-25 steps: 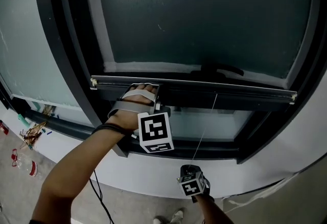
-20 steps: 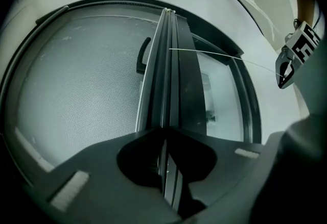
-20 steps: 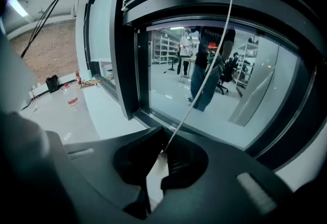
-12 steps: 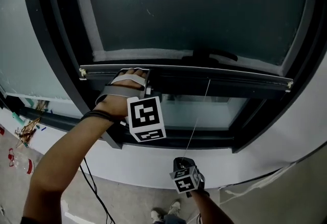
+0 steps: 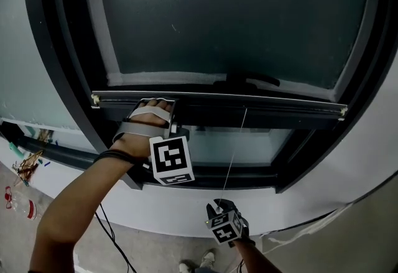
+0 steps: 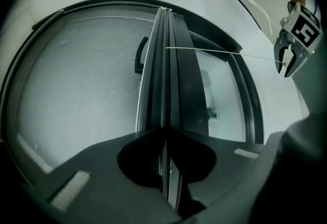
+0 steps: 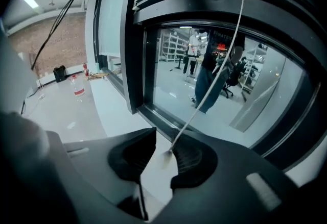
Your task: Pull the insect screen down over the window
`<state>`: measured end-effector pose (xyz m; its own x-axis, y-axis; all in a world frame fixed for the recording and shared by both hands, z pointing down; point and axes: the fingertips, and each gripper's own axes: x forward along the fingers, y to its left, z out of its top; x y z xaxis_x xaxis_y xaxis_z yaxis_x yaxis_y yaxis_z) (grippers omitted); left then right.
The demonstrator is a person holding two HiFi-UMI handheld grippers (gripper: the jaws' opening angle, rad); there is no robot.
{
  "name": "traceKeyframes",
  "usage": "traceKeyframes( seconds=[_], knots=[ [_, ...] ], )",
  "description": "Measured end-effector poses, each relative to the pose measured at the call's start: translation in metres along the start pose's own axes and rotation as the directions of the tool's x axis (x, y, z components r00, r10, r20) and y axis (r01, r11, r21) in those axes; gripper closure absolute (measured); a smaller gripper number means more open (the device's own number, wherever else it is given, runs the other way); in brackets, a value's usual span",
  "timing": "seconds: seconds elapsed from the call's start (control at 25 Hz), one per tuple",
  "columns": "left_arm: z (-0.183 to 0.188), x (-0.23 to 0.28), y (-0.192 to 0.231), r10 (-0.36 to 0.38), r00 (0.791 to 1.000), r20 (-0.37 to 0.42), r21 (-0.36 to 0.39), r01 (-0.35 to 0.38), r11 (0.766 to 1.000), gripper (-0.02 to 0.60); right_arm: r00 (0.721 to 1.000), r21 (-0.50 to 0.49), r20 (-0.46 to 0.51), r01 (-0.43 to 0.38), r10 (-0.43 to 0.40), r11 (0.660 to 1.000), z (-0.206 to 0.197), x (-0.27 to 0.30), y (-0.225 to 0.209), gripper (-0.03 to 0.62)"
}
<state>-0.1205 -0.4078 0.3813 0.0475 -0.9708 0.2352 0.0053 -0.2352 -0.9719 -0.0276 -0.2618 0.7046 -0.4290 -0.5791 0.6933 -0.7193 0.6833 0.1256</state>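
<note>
Clamps the pull bar (image 5: pixel 280 113) of the insect screen (image 5: pixel 236 23), lying level across the window with bare glass (image 5: pixel 255 144) showing beneath, near its left end in the left gripper (image 5: pixel 175 115), jaws just tightened on its thin edge. Hangs the right gripper (image 5: pixel 219 206) well below the bar's middle, jaws just parted and pinching nothing, the pull cord (image 5: pixel 234 155) rising from between them. Probably calls for a pull straight down, across the bar's length, from the nearer left gripper.

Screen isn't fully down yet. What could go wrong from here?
1. On the right gripper the jaws have just been opening; the cord lies loose between them and could slip out.
2. The left gripper, jaws just closing further, grips the bar near its left end; pulling there alone might skew the screen.
</note>
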Motion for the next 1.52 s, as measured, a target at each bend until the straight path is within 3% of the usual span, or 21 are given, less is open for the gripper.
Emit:
traceKeyframes(
  seconds=[0.08, 0.28, 0.36, 0.44, 0.52, 0.6, 0.68, 0.72, 0.8, 0.96, 1.16, 1.52],
  knots=[
    [-0.001, -0.001, 0.002, 0.007, 1.0, -0.001, -0.005, -0.007, 1.0, 0.551, 1.0, 0.019, 0.019, -0.012, 0.011, 1.0, 0.005, -0.014, -0.004, 0.448],
    [-0.002, -0.006, 0.005, 0.017, 1.0, -0.005, -0.004, -0.017, 1.0, 0.552, 0.989, -0.063, 0.114, 0.098, -0.091, 0.993, 0.031, -0.077, -0.054, 0.417],
    [-0.003, -0.006, 0.007, 0.021, 1.0, -0.008, -0.004, -0.021, 1.0, 0.552, 0.968, -0.086, 0.187, 0.187, -0.169, 0.979, 0.06, -0.117, -0.099, 0.408],
    [-0.001, -0.006, 0.008, 0.02, 1.0, -0.008, -0.004, -0.02, 1.0, 0.552, 0.926, -0.141, 0.264, 0.313, -0.269, 0.939, 0.098, -0.162, -0.149, 0.401],
    [0.0, -0.006, 0.01, 0.019, 1.0, -0.006, -0.002, -0.019, 1.0, 0.552, 0.873, -0.26, 0.306, 0.46, -0.379, 0.849, 0.136, -0.201, -0.196, 0.395],
    [0.0, -0.006, 0.01, 0.022, 1.0, -0.007, -0.002, -0.022, 1.0, 0.552, 0.822, -0.418, 0.319, 0.568, -0.471, 0.709, 0.163, -0.225, -0.235, 0.395],
    [0.001, -0.006, 0.011, 0.024, 1.0, -0.007, -0.004, -0.024, 1.0, 0.552, 0.791, -0.555, 0.308, 0.6, -0.528, 0.576, 0.178, -0.234, -0.265, 0.393],
    [0.001, -0.006, 0.011, 0.024, 1.0, -0.008, -0.004, -0.024, 1.0, 0.551, 0.785, -0.607, 0.294, 0.594, -0.545, 0.528, 0.181, -0.234, -0.276, 0.391],
    [0.002, -0.006, 0.011, 0.023, 1.0, -0.009, -0.006, -0.024, 1.0, 0.552, 0.783, -0.675, 0.262, 0.566, -0.563, 0.473, 0.182, -0.231, -0.294, 0.387],
    [0.003, -0.006, 0.013, 0.022, 1.0, -0.007, -0.011, -0.022, 1.0, 0.552, 0.789, -0.718, 0.245, 0.538, -0.563, 0.441, 0.184, -0.229, -0.307, 0.383],
    [0.004, -0.003, 0.014, 0.02, 1.0, -0.014, -0.012, -0.021, 1.0, 0.552, 0.793, -0.758, 0.262, 0.522, -0.55, 0.391, 0.186, -0.225, -0.313, 0.431],
    [0.004, 0.0, 0.011, -0.001, 1.0, -0.016, -0.028, 0.0, 1.0, 0.552, 0.805, -0.755, 0.224, 0.5, -0.549, 0.425, 0.187, -0.221, -0.315, 0.472]
  ],
)
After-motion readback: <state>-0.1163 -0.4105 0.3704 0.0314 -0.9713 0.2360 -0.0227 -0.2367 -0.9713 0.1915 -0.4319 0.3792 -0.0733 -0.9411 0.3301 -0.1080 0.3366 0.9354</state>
